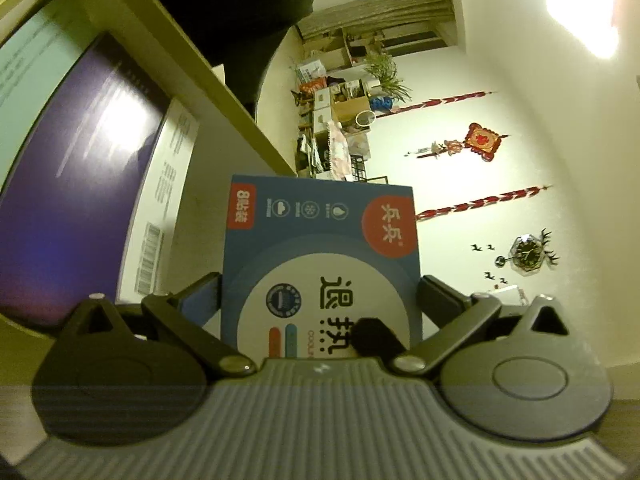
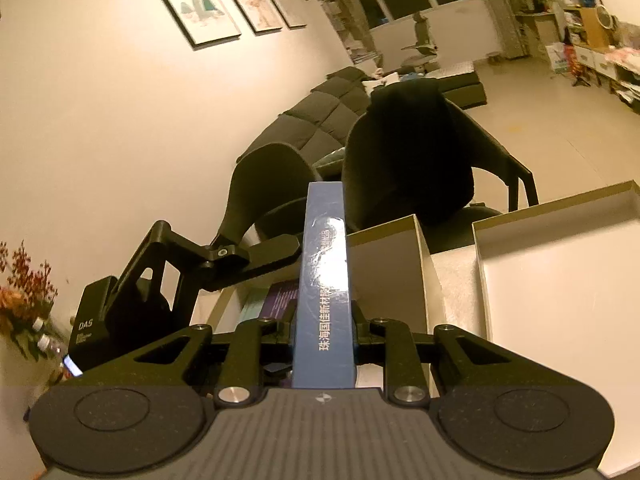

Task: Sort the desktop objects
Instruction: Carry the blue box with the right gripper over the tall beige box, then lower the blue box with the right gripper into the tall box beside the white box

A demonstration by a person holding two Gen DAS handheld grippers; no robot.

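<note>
While both my grippers clamp the same blue box (image 1: 320, 248), the left gripper (image 1: 320, 300) pinches its broad printed face between both pads, with a purple box (image 1: 80, 184) lying in a tray at ten o'clock. My right gripper (image 2: 323, 340) is pressed onto the box's narrow edge (image 2: 325, 280), which stands upright toward twelve o'clock. An open white tray (image 2: 560, 280) sits at two o'clock, and a black chair (image 2: 412, 152) stands beyond.
</note>
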